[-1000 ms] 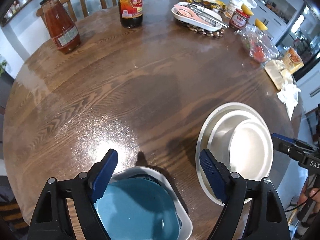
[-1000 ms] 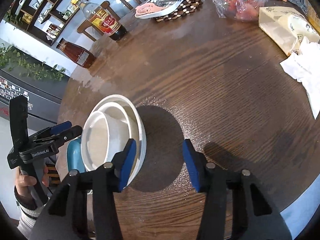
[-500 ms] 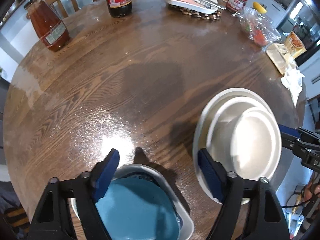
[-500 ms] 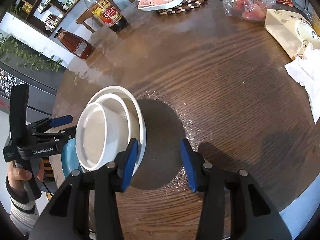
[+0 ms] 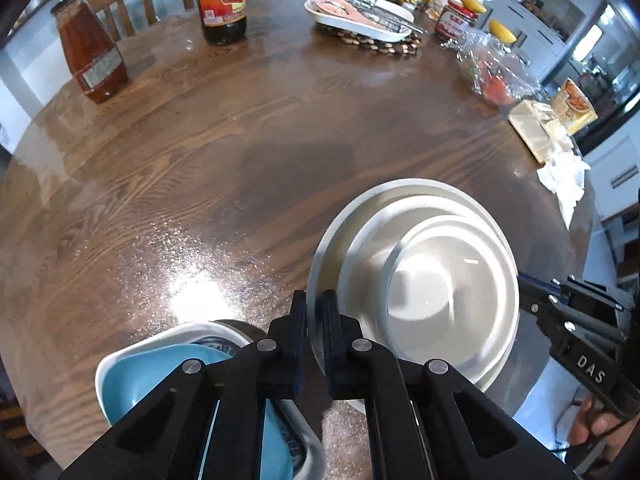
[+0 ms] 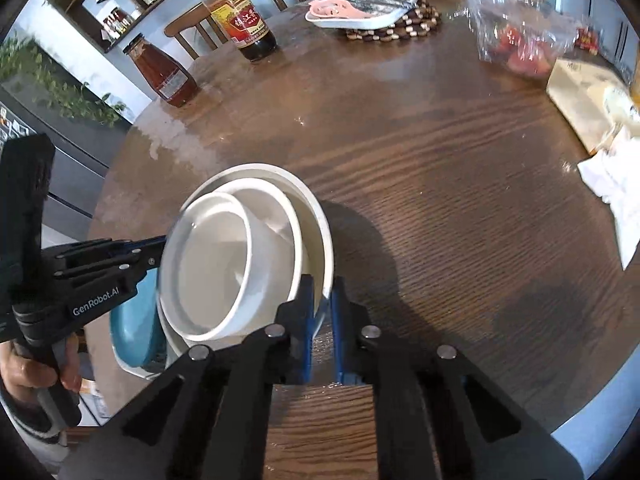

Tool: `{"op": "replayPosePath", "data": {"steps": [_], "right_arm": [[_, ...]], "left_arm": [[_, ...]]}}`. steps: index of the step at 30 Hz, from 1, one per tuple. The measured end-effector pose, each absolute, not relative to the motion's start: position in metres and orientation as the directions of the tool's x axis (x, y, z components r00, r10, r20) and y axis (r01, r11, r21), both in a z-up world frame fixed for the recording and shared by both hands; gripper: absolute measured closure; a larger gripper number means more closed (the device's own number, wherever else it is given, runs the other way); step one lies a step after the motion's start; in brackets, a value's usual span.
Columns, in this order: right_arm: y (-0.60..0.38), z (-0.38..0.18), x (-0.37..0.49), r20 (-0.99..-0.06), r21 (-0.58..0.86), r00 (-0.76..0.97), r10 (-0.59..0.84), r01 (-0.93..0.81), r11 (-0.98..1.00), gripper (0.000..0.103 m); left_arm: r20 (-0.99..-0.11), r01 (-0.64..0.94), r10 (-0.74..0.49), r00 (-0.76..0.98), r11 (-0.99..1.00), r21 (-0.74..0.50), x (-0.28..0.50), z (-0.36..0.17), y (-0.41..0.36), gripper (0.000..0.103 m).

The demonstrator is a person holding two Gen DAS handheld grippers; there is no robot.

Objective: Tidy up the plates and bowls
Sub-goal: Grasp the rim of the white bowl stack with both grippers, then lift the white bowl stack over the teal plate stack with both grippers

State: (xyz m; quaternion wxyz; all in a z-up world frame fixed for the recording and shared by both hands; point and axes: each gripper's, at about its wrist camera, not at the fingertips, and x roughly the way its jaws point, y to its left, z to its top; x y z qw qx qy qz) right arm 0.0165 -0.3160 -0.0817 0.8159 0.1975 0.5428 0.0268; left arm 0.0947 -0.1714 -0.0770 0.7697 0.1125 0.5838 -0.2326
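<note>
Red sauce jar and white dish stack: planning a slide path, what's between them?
Only bare wooden table between the red sauce jar and the white dish stack, per left wrist view.

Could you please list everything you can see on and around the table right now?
Table: one, brown wood, round.
White stack: plate and two nested bowls, near edge, gripped on both sides.
Blue dish: one, in a white dish, left of the stack.
Sauce jar: one, red, far left.
Dark bottle: one, far side.
Utensil tray: one, white, on a beaded mat.
Produce bag: one, clear, right.
Tissues: white, right edge.
Chairs: two, wooden, behind.
Left gripper: black, shut on the plate rim.
Right gripper: black and blue, shut on the opposite rim.
</note>
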Motion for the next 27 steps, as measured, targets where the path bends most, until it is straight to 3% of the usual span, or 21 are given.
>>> {"op": "replayPosePath", "data": {"steps": [4, 27], "right_arm": [[-0.319, -0.082, 0.015, -0.87, 0.358, 0.42, 0.258, 0.179, 0.916, 0.092], [-0.3, -0.068, 0.008, -0.877, 0.244, 0.455, 0.156, 0.141, 0.959, 0.092]], "left_arm": [[-0.942, 0.453, -0.261, 0.211, 0.88, -0.142, 0.095, -0.079, -0.166, 0.1], [-0.919, 0.411, -0.262, 0.295, 0.903, -0.126, 0.081, -0.076, -0.16, 0.1]]}}
